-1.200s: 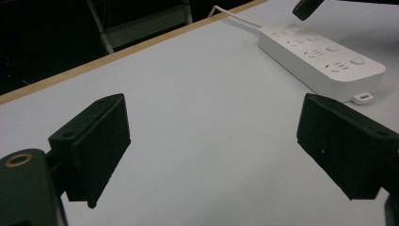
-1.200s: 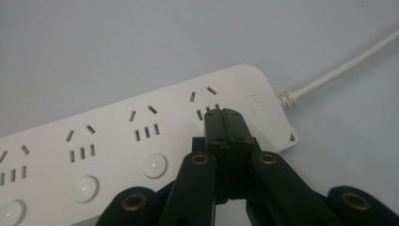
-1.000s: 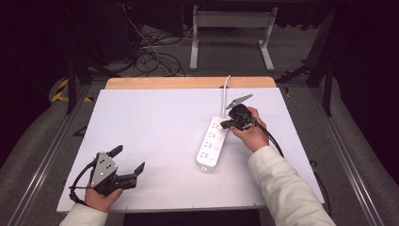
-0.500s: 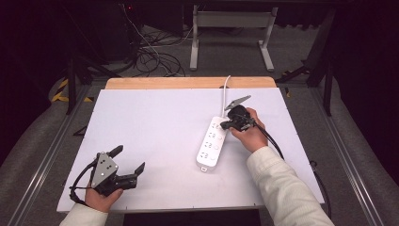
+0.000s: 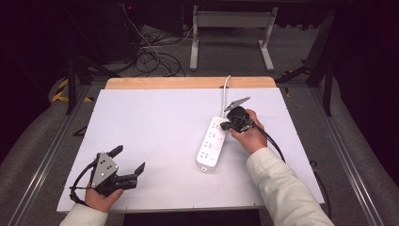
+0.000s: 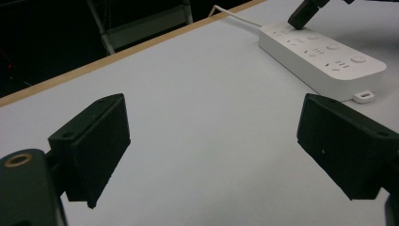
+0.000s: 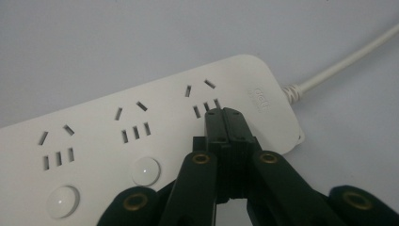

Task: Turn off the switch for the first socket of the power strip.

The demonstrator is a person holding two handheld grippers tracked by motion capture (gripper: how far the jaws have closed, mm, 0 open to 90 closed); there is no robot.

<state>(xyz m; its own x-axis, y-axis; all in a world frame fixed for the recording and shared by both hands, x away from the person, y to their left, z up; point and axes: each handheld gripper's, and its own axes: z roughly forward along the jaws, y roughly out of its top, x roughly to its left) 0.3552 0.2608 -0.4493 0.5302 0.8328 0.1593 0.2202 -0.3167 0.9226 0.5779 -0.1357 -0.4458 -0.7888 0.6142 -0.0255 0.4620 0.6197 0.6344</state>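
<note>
At the near left corner of the table [image 5: 155,117], the left gripper [image 5: 126,165] rests with its jaws wide apart, nothing between them. Farther right, the right gripper [image 5: 225,126] has its jaws pressed together, tips on the far end of the white power strip [image 5: 211,145], hiding its third button. The strip's long axis runs near to far, its cord [image 5: 226,94] leading off the far edge

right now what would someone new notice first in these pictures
The white power strip lies right of centre on the white table, its cord running off over the far edge. The right tongs are shut, tips down on the strip's end nearest the cord, likely on the button of the last socket group. The left tongs hang open near the table's front left corner, holding nothing.
</note>
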